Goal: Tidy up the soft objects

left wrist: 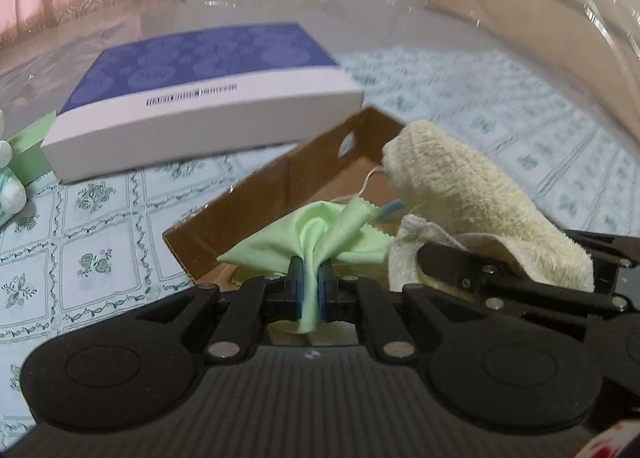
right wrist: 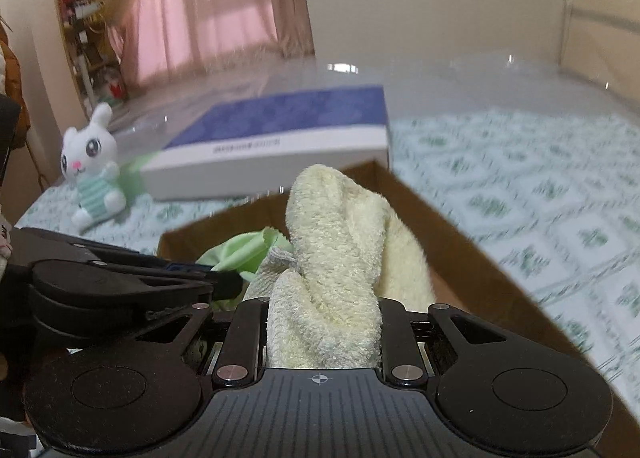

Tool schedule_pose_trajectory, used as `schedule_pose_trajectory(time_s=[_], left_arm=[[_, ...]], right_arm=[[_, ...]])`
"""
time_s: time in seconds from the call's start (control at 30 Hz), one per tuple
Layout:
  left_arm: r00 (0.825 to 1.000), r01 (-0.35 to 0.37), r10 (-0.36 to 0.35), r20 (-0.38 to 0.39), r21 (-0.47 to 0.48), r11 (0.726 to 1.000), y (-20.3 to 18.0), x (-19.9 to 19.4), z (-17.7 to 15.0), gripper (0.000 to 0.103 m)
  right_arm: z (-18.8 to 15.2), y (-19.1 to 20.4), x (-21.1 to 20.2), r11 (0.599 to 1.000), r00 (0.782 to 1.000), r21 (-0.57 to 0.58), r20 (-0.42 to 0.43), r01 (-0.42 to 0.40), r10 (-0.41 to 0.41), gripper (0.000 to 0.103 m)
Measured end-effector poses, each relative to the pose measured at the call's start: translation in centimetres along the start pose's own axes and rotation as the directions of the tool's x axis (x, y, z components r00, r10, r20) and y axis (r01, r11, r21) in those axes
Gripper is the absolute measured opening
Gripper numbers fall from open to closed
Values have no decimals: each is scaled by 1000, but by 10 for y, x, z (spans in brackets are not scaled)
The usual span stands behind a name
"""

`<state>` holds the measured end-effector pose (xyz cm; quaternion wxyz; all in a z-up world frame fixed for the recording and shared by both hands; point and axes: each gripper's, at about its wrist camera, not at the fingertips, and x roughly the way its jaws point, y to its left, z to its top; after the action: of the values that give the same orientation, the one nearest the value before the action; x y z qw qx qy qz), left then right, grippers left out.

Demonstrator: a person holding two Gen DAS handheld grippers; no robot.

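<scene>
Over the near end of the cardboard box (left wrist: pixel 280 193), the left gripper (left wrist: pixel 311 278) pinches a green cloth (left wrist: pixel 320 234) and the right gripper (right wrist: pixel 324 322) clamps a cream towel (right wrist: pixel 340 242), side by side. To do this well, lower both inside the walls before letting go, so neither drapes over the rim. Beyond lie a blue box (left wrist: pixel 200 97) and a plush rabbit (right wrist: pixel 92 169), probably next.

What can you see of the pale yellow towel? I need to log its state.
The pale yellow towel is fluffy terry cloth, bunched into a thick twisted roll. The right gripper is shut on its lower end, so it stands up over the open cardboard box, beside the green cloth that the left gripper pinches.
</scene>
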<state>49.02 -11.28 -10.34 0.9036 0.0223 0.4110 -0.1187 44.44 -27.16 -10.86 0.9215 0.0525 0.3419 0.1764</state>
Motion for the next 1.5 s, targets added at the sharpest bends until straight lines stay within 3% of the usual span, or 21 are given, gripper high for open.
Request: schedule_pose_trajectory(time_s=[0.17,0.33,0.5,0.57,0.73,1.13,1.2,1.5], left_arm=[[998,-33,35,-59,34,999,-2,17,-3,7],[995,-68,73,-75,64,996,-3,24,-1,10],[995,-57,64,-76,87,995,-4,16,1,19],[996,-59,65,-64,104,993,-6,8,0,35],[999,-33,37,-29,115,993,-9,-22,-6,44],[1000,4,-6,13,124,992,-28,-118,-48,53],[1000,6,-9,23,110,994,-28,-137,-57,59],[997,-34,31,65,48,998,-18,-234,-116,62]], right_arm=[[3,-7,18,999,997,44,-83,4,-1,20],[3,0,28,998,992,-58,-125,-1,-6,21],[1,0,7,997,995,-79,-97,10,-18,41],[0,0,-4,996,996,-83,-79,22,-29,53],[-8,1,-42,998,999,-66,-36,21,-24,72],[-39,24,-139,999,999,20,6,32,-32,76],[-48,32,-157,999,1000,38,18,21,-22,77],[-82,62,-229,992,999,127,51,8,-14,78]])
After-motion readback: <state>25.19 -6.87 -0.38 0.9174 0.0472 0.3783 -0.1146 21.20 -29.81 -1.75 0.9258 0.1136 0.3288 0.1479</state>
